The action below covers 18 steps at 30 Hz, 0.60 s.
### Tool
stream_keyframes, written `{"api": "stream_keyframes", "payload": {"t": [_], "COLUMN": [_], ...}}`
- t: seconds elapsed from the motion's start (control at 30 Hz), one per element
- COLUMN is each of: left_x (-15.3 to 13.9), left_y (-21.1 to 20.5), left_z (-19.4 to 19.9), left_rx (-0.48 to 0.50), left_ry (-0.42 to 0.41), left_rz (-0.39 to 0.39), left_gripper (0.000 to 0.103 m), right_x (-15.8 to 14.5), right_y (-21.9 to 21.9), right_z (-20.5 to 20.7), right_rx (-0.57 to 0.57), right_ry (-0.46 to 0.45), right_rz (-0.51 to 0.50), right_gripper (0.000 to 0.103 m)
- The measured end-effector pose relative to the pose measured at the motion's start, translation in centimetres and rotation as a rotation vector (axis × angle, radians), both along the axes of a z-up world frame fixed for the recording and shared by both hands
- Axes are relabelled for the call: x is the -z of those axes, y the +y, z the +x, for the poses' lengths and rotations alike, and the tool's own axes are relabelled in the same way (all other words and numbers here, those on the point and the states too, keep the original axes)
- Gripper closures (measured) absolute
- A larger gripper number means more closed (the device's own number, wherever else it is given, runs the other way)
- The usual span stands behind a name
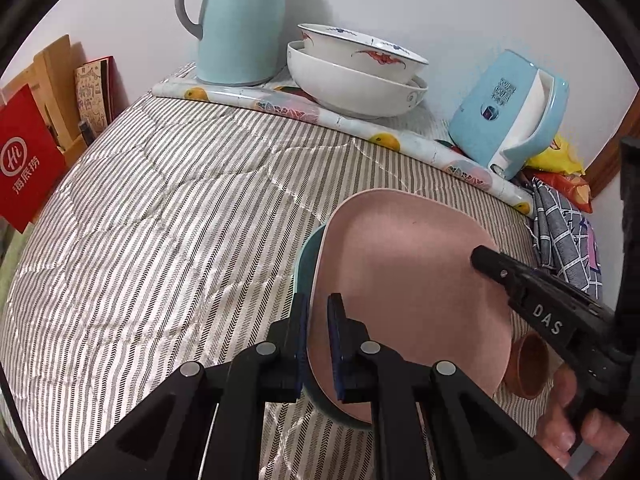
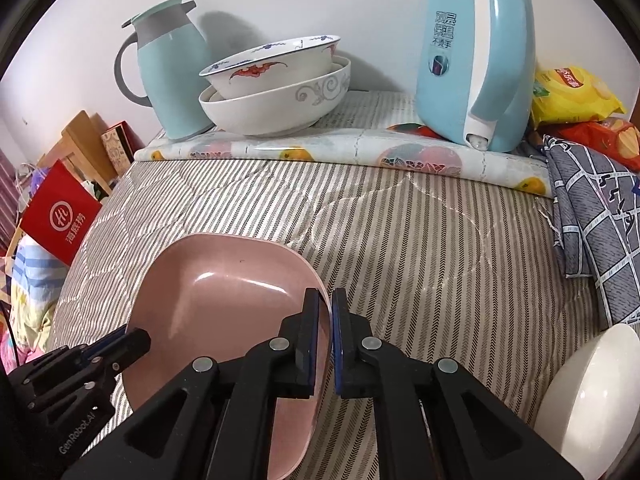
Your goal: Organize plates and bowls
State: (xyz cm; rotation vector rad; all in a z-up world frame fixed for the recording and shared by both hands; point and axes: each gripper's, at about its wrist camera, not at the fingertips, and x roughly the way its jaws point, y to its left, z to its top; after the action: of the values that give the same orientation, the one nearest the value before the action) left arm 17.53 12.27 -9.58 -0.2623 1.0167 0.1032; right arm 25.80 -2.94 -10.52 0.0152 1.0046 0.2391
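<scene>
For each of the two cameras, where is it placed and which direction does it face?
Left wrist view: on the left gripper, facing down and forward at the square pink plate; its fingers clamp the plate's left rim; a hand shows.
Right wrist view: on the right gripper, facing down and forward; its fingers pinch the same plate's right rim.
Shared: the pink plate, two stacked white ceramic bowls, pale blue jug, blue kettle, striped quilt.

Plain white wall (image 2: 360, 8) at 12 o'clock behind striped quilted bed surface (image 2: 400, 240), wooden furniture (image 2: 86, 148) at 9 o'clock.
</scene>
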Motion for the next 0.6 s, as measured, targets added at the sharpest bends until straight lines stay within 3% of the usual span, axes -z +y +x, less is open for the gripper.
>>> {"api": "stream_keyframes", "payload": {"t": [0.37,0.43,0.6], "left_x": [-0.4,-0.7,-1.3], "left_y": [0.0,-0.1,-0.8], "left_z": [-0.3,-0.6,-1.1], "left_rx": [0.012,0.011,0.015], "left_ry": [0.017,0.012,0.002], "left_rz": [-0.016,-0.015,0.01], "left_gripper": [0.083,0.082,0.078], "right_x": [-0.4,-0.7,-1.9], "right_y": [0.3,0.0,-1.2], "right_z": [-0.4,-0.6,-1.9], "right_rx": [-0.005,0.0,0.026], "right_ry": [-0.01,-0.011,-0.025], "right_rz": [-0.009,-0.01,0.002], "right_gripper": [0.095,0.084,0.078]}}
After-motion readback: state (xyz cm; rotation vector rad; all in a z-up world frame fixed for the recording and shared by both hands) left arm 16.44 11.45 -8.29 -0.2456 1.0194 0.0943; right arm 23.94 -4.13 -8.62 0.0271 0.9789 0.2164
